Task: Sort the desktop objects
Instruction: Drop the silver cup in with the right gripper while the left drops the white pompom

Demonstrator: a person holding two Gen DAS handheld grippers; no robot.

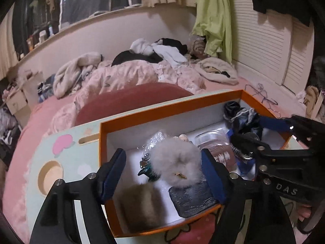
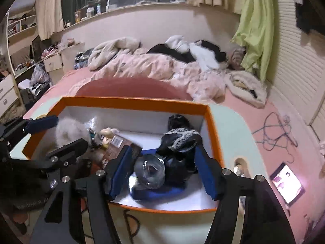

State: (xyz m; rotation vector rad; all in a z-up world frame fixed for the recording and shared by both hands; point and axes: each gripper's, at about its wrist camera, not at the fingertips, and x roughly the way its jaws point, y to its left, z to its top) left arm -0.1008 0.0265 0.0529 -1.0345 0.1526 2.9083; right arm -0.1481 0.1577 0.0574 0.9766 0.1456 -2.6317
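An orange box (image 1: 162,106) with a white inside stands on a pastel lap table (image 1: 67,162). It holds a grey fluffy pompom (image 1: 176,162), a brown fur piece (image 1: 140,205), a dark blue card holder (image 1: 193,199), a teal charm (image 1: 148,170), a clear packet (image 1: 211,142) and a black lace-trimmed cloth (image 1: 241,118). My left gripper (image 1: 164,174) is open, its jaws either side of the pompom. My right gripper (image 2: 162,168) is open over the box's right end (image 2: 211,122), its jaws around a clear plastic piece (image 2: 150,172) and the black cloth (image 2: 178,150). A blue item (image 2: 160,193) lies underneath.
The table sits on a pink bed (image 2: 243,101) with a rumpled duvet (image 2: 154,65) and clothes. A lit tablet (image 2: 286,183) and a cable (image 2: 272,130) lie to the right. A maroon cushion (image 1: 130,99) is behind the box. The table has a round cup hole (image 1: 50,174).
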